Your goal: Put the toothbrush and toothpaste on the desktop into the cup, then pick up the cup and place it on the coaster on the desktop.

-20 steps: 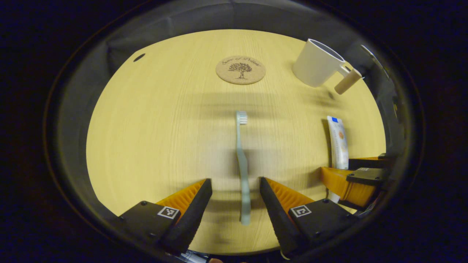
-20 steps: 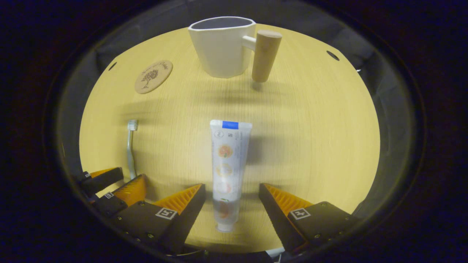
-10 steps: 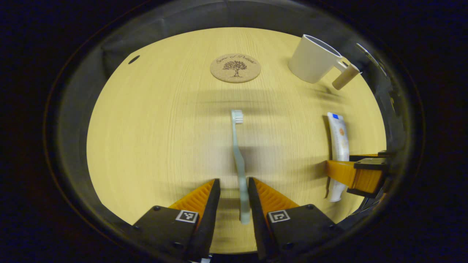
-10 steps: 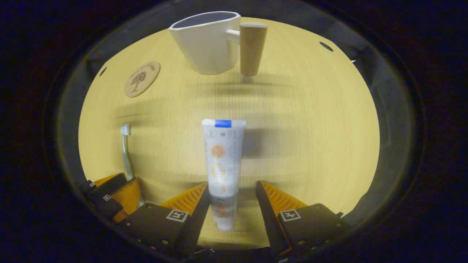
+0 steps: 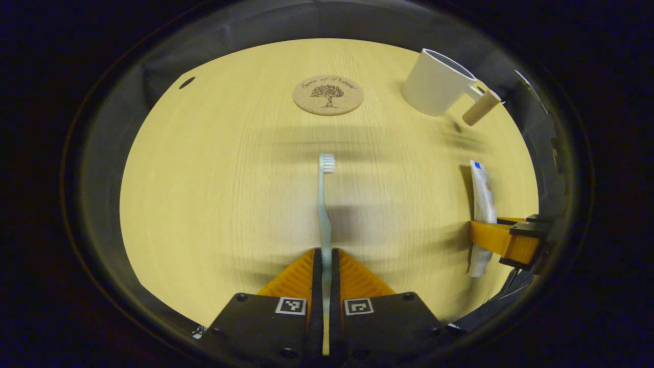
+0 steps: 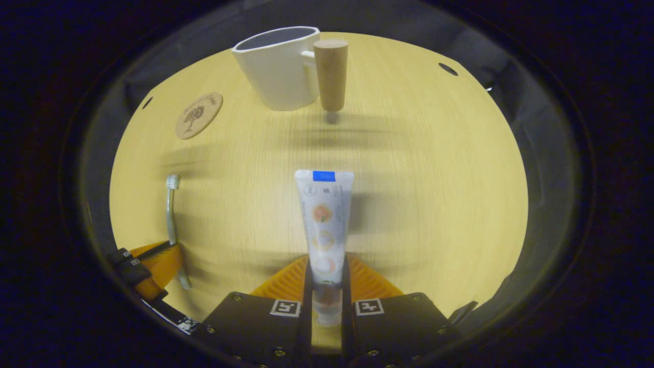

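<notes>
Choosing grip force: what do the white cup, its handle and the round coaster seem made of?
White faceted cup: probably matte plastic or ceramic, with no glare. Its tan cylindrical handle: likely unvarnished wood, faintly grained. Round brown coaster: looks like cork, speckled, with a printed tree.

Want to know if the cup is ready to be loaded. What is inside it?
The cup stands upright on the desk. Over its rim, the bit of inner wall that shows is bare; the bottom is hidden by the near wall, so I cannot tell.
</notes>
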### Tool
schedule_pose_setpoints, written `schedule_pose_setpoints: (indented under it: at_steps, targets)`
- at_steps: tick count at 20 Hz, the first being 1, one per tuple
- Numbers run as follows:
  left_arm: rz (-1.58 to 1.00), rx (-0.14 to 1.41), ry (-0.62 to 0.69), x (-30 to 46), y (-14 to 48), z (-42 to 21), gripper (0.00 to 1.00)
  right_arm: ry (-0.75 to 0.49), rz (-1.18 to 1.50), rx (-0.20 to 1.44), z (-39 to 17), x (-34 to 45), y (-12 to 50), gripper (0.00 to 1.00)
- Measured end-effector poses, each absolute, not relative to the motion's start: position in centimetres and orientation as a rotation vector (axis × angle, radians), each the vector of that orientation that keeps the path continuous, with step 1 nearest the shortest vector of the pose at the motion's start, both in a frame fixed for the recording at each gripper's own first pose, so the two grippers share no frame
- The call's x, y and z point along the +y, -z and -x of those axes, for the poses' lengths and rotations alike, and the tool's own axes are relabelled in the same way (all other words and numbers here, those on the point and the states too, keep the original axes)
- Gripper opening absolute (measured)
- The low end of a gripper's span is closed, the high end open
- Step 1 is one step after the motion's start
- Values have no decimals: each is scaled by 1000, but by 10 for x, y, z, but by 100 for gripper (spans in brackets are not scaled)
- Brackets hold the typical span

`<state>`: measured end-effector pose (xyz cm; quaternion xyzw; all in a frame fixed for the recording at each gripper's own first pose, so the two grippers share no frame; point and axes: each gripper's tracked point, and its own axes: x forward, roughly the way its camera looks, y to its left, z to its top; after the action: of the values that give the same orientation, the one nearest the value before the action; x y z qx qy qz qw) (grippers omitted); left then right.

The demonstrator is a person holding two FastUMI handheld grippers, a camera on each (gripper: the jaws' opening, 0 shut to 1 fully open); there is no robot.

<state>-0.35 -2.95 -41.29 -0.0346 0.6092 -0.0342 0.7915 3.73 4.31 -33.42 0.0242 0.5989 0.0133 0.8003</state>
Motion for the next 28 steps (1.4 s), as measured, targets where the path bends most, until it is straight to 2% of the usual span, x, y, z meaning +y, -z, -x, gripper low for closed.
schedule_pose_setpoints:
  at_steps: [1,4,5,6,16,28]
  targets:
    - [79,1310,62,-29,411,3,8,-24,-65,1283,-36,44,336,18]
    - [72,1301,66,-29,410,4,8,-33,-90,1273,-35,44,335,18]
    - [76,1292,66,-29,410,3,5,-32,-105,1269,-37,44,335,18]
    - [80,1286,65,-28,409,4,8,-32,-122,1266,-36,45,335,18]
    - [101,1213,51,-26,406,-1,8,-67,-190,1242,-38,48,326,18]
    - [100,1000,78,-31,350,-40,8,-90,-271,1061,-75,56,250,18]
